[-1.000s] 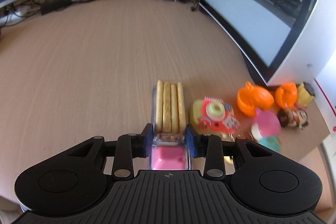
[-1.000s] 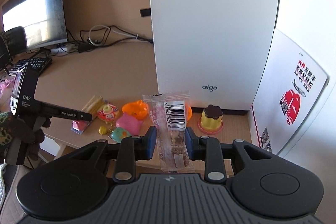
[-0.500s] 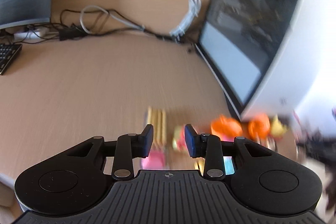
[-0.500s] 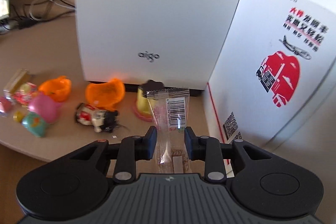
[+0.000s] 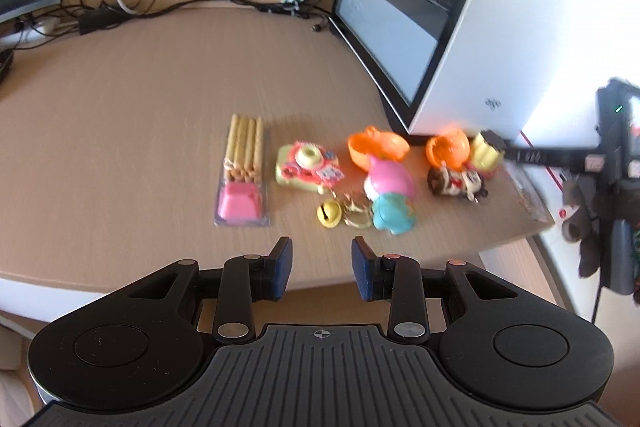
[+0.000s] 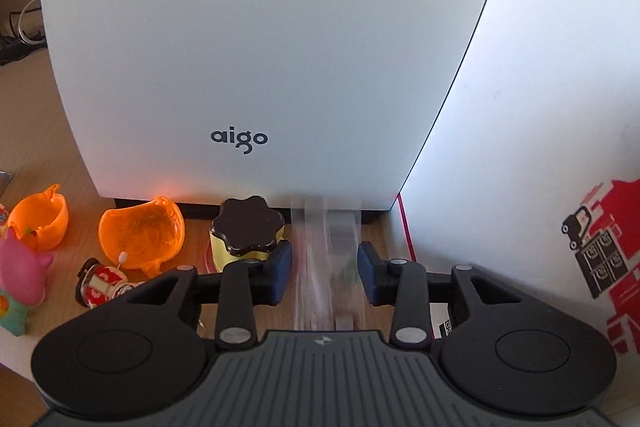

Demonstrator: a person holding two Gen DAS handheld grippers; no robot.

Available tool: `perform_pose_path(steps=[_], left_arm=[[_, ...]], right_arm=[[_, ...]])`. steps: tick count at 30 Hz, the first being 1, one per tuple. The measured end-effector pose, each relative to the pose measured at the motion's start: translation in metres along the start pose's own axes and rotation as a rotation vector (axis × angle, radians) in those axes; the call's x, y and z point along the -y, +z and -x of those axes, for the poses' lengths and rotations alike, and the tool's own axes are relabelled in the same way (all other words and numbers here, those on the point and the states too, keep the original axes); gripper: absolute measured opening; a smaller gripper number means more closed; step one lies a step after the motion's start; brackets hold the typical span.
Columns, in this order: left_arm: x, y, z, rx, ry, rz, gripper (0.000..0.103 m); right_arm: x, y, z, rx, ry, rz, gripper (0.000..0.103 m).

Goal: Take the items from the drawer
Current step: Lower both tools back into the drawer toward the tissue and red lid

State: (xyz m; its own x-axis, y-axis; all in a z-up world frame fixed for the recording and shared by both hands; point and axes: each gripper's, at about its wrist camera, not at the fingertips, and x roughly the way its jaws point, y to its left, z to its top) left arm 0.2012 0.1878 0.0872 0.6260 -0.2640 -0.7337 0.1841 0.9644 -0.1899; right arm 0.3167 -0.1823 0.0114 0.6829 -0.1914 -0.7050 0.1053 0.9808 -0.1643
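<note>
The biscuit-stick pack (image 5: 241, 179) holds sticks and a pink dip cup; the left gripper (image 5: 321, 269) is released and empty. The right gripper (image 6: 325, 273) is opening around a blurred clear sachet (image 6: 325, 263); its contents are unreadable.

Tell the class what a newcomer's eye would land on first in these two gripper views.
A row of bright toys and snacks along the desk edge: the biscuit-stick pack at left, two orange shell halves by the white aigo computer case. The right gripper is opening around a blurred clear snack packet.

On the desk (image 5: 120, 131), the biscuit pack (image 5: 242, 175) lies leftmost, toys (image 5: 384, 187) right of it, the computer case (image 6: 256, 47) behind; a blurred wrapper (image 6: 326, 259), perhaps touching it, lies rightmost.
</note>
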Motion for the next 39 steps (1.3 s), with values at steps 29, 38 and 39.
perform_pose_path(steps=[29, 38, 39], left_arm=[[0.179, -0.085, -0.162, -0.525, -0.495, -0.485, 0.036], [0.216, -0.102, -0.189, -0.626, -0.487, -0.547, 0.037], [0.217, -0.102, -0.191, -0.629, -0.491, -0.537, 0.039]], right_arm=[[0.034, -0.159, 0.166, -0.234, 0.248, -0.08, 0.053], [0.049, -0.168, 0.166, -0.267, 0.229, -0.12, 0.053], [0.05, -0.168, 0.166, -0.267, 0.228, -0.123, 0.053]])
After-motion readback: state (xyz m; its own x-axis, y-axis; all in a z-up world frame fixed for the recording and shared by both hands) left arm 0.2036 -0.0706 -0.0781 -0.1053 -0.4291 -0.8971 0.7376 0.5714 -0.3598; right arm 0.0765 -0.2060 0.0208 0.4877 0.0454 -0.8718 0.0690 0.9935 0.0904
